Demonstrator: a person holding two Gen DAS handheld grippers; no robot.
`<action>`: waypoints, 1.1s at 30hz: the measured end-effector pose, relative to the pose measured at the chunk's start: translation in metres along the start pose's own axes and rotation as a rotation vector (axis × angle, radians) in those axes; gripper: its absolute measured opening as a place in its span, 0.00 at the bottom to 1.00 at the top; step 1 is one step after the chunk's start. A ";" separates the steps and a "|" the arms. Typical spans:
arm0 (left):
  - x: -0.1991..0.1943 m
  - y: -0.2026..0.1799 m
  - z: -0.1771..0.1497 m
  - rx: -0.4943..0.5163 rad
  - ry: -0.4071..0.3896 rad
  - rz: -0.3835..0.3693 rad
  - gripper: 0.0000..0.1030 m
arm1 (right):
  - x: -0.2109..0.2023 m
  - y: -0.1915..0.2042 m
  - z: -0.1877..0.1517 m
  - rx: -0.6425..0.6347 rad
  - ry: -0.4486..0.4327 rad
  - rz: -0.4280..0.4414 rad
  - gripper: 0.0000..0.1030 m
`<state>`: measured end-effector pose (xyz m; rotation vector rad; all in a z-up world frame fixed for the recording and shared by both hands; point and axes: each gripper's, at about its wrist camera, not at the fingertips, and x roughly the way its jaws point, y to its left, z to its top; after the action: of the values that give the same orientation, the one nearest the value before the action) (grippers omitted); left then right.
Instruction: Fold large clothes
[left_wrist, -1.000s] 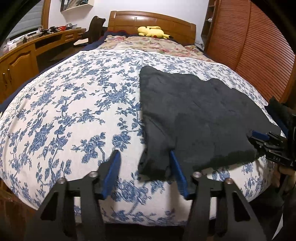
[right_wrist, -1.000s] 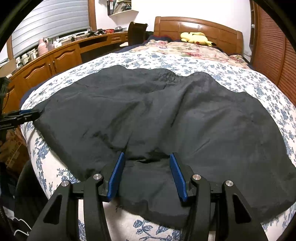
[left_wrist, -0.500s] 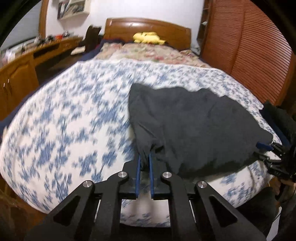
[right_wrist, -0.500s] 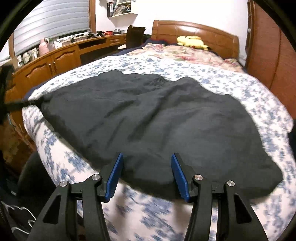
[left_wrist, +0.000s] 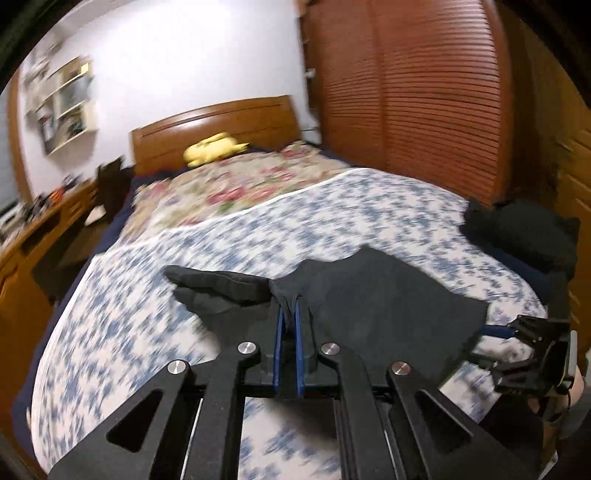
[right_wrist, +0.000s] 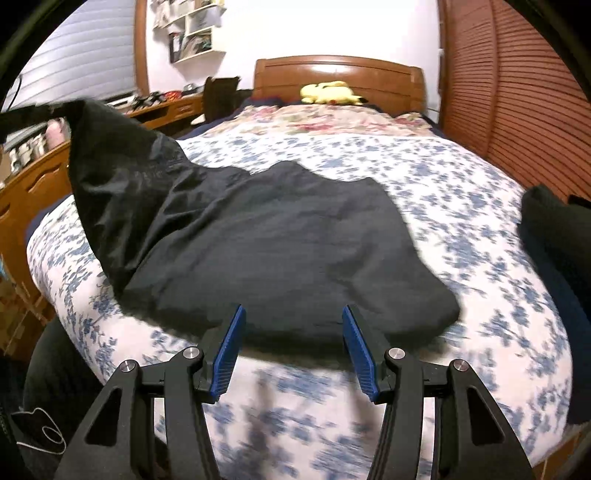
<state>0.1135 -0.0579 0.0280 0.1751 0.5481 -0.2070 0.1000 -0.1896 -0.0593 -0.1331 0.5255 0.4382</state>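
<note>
The quilt (left_wrist: 369, 206) print was smeared by motion blur in both views, so its flowers could not be made out. The shelf (left_wrist: 66, 107) contents were too blurred to identify. The garment's (right_wrist: 280, 236) raised corner ran out of the right wrist frame at the left edge. A dark pile (right_wrist: 554, 236) was cut off on the right.

Matt black cloth garment (right_wrist: 280, 236), glossy wood headboard (right_wrist: 338, 72), printed cotton bedspread (right_wrist: 461, 206)
</note>
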 end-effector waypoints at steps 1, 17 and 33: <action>0.003 -0.010 0.006 0.018 -0.002 -0.010 0.06 | -0.004 -0.005 -0.001 0.004 -0.005 -0.007 0.54; 0.029 -0.136 0.037 0.183 -0.040 -0.188 0.00 | -0.037 -0.045 -0.017 0.044 0.018 -0.114 0.54; 0.010 -0.017 -0.025 -0.008 -0.001 -0.094 0.20 | -0.001 -0.005 0.042 0.022 -0.037 -0.024 0.54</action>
<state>0.1056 -0.0703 -0.0005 0.1414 0.5567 -0.2959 0.1202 -0.1846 -0.0223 -0.1101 0.4914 0.4110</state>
